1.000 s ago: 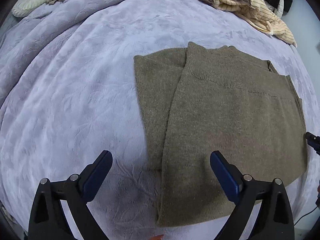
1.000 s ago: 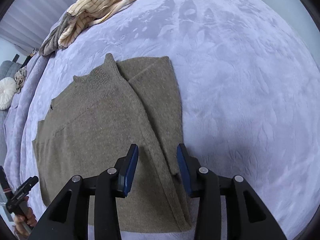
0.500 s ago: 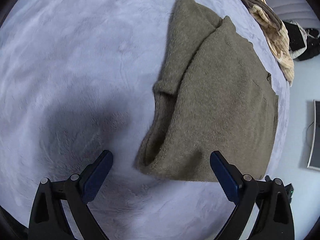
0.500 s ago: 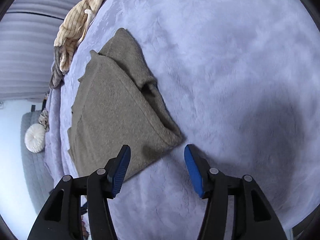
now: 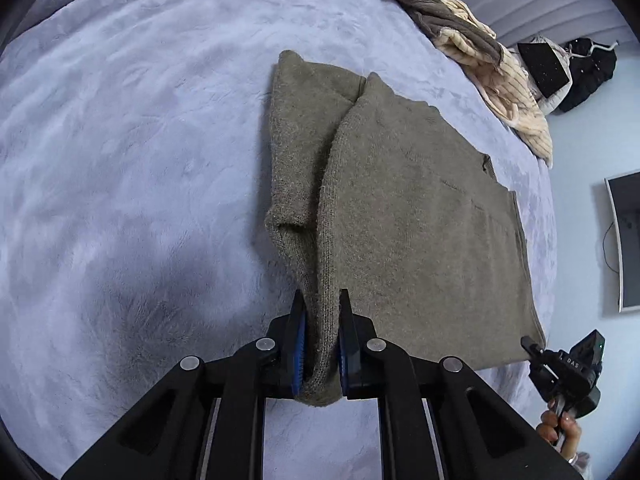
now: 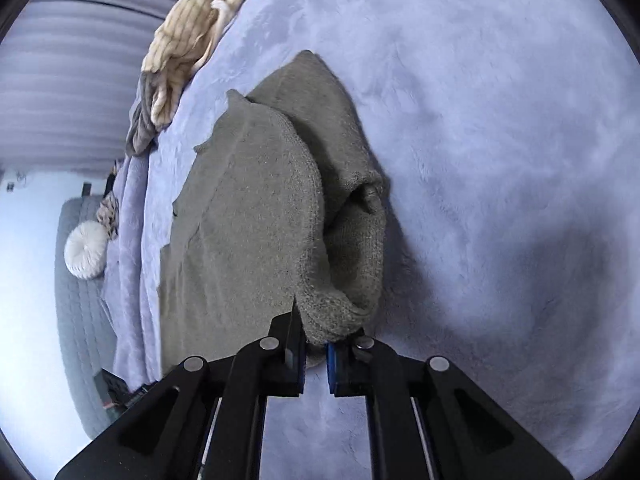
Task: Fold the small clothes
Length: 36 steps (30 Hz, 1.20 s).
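An olive knit sweater [image 5: 420, 220] lies on a lavender plush blanket [image 5: 140, 160], its sleeves folded in over the body. My left gripper [image 5: 320, 344] is closing its jaws, and the blue pads press on the sweater's near left corner, which bunches up between them. In the right wrist view the sweater [image 6: 248, 220] runs away from my right gripper [image 6: 316, 340], whose closing jaws pinch the near right corner of the hem. The right gripper [image 5: 532, 346], held by a hand, also shows at the sweater's far corner in the left wrist view.
A heap of cream striped and grey clothes [image 5: 480, 52] lies at the blanket's far edge, also seen as clothes [image 6: 188, 32]. A black garment [image 5: 588, 64] and a wall screen [image 5: 628, 240] are beyond. A round white cushion [image 6: 86, 252] rests on a grey sofa.
Both grippers stood open over the sweater's near edge. They have come in to its two near corners and shut on the fabric, which now lifts and bunches at each grip.
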### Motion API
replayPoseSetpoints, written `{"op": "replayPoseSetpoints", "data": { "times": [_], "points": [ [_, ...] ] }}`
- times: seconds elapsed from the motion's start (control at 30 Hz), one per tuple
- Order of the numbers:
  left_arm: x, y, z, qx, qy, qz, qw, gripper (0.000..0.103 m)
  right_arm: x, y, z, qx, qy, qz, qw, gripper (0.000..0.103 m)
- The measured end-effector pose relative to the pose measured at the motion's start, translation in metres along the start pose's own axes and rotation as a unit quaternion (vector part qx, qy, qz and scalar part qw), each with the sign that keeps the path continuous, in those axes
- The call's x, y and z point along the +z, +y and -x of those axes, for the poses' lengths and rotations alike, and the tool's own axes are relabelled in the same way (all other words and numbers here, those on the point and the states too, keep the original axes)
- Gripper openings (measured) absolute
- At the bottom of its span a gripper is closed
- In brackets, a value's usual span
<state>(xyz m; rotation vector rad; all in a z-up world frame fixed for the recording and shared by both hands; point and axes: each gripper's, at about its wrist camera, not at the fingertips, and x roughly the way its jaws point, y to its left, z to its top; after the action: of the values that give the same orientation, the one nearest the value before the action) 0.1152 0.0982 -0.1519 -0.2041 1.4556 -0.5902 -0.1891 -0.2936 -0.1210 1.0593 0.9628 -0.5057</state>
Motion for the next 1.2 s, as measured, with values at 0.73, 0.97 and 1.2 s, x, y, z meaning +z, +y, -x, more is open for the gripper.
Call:
{"op": "replayPoseSetpoints", "data": {
  "times": [0.73,0.97,1.2],
  "points": [
    [-0.019,0.062,0.013,0.129,0.000,-0.025,0.9913,0.045,-0.117,0.091,-0.090,0.050,0.194,0.082,0.976,0.050],
    [-0.020,0.068,0.030,0.141,-0.046,-0.029,0.9885,0.084,-0.161,0.150,-0.189,0.150,0.248,0.008,0.957,0.055],
    [-0.011,0.096,0.035,0.115,-0.029,0.009,0.9929,0.084,-0.158,0.172,-0.219,0.182,0.254,-0.043,0.949,0.008]
  ]
}}
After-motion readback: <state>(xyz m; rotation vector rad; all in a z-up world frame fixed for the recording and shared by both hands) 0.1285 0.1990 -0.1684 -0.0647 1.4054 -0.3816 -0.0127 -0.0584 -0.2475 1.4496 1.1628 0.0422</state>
